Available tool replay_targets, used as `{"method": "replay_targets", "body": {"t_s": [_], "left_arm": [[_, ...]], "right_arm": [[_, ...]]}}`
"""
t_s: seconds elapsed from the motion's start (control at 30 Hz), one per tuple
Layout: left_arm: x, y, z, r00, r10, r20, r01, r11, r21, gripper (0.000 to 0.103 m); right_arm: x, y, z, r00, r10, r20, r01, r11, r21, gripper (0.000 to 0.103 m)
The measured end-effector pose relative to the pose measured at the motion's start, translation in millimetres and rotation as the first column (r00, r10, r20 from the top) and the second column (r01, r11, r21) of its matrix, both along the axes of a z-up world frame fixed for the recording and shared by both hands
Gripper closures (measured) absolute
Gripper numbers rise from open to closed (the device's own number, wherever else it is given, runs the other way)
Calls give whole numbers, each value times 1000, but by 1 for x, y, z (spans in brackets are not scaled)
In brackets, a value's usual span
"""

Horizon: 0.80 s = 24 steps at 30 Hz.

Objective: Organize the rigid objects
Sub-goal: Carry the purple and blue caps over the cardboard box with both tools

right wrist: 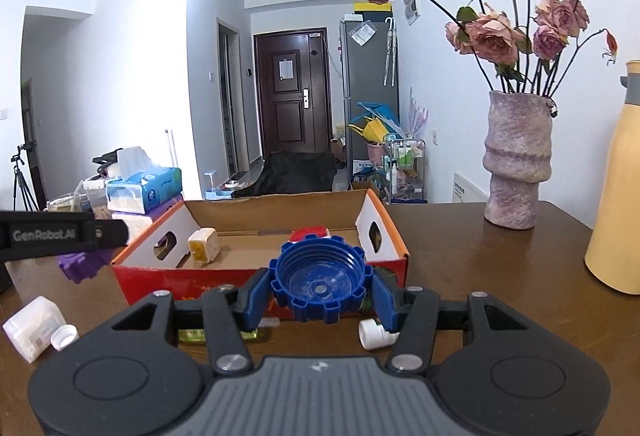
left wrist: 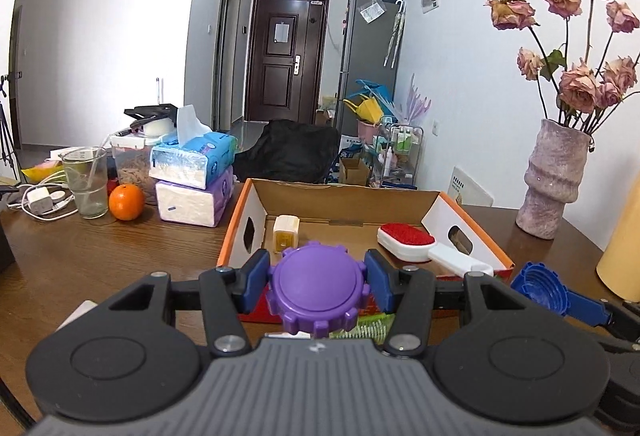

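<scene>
While raised near the cardboard box (left wrist: 436,200) on the table (left wrist: 100,248): left gripper (left wrist: 318,278) jaws clamped on purple cap (left wrist: 318,290), right gripper (right wrist: 320,288) jaws clamped on blue cap (right wrist: 318,278).

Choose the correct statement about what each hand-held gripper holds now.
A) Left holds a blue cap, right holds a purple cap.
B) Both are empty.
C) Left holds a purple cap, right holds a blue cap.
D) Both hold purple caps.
C: the left hand-held gripper has its pads pressed on the purple cap, and the right hand-held gripper is clamped on the blue cap, its hollow side facing the camera.
</scene>
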State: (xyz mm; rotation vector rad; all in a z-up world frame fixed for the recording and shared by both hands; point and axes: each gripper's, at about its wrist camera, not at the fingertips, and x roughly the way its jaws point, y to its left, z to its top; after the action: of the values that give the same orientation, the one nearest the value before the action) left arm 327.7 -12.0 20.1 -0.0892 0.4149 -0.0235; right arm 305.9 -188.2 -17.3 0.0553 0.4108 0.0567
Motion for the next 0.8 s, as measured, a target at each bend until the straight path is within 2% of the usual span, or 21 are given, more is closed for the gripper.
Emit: {"method": "replay_targets", "body": {"t_s": [0.27,0.8], "left_arm": [[29,1,-3,1000,13,-9,-13,1000,-24,49],[81,4,-4,999,34,-6,-34,999,-23,49]], "right_arm": [[28,6,3,1000,0,15,0,1000,6,50],[86,10,-2,1000,13,8,-13,1000,9,50]]}}
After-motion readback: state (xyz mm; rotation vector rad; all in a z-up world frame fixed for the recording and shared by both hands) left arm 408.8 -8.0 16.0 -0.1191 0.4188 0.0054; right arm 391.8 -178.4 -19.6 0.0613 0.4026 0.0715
